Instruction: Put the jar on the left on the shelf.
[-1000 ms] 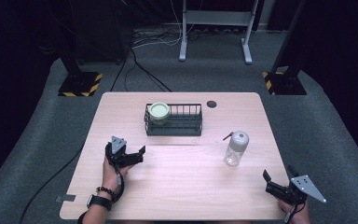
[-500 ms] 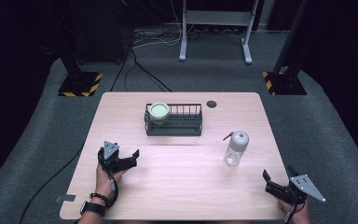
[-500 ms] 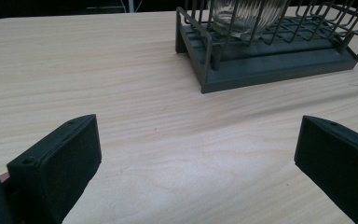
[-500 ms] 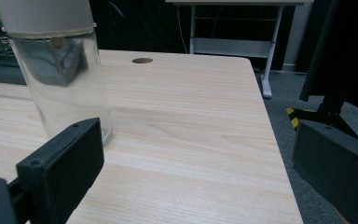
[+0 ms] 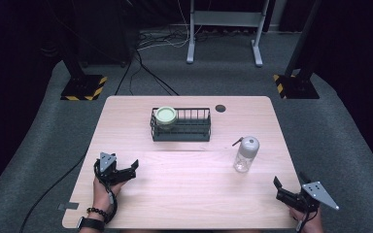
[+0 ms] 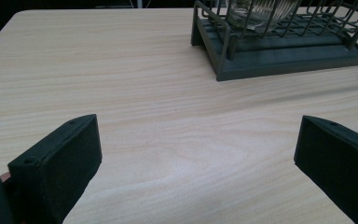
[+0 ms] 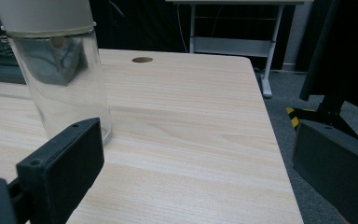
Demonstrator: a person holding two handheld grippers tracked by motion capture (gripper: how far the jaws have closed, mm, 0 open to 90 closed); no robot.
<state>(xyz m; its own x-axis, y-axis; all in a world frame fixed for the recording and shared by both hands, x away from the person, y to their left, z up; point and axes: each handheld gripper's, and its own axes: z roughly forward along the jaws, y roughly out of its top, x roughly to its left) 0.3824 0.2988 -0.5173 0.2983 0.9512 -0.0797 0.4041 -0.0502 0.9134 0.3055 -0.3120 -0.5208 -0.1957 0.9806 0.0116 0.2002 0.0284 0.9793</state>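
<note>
The clear bottle (image 5: 246, 154) with a pale cap stands upright on the right half of the tabletop (image 5: 189, 194), apart from both tongs. The right tongs (image 5: 278, 189) sit near the front right corner, jaws spread wide and empty. The left tongs (image 5: 132, 168), also spread wide and empty, sit front left, facing the dark wire rack (image 5: 180, 131) holding a jar (image 5: 166, 115)

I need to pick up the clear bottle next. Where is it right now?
In the high view the bottle stands upright on the table's right half, right of the wire rack, ahead of the right gripper.
</note>
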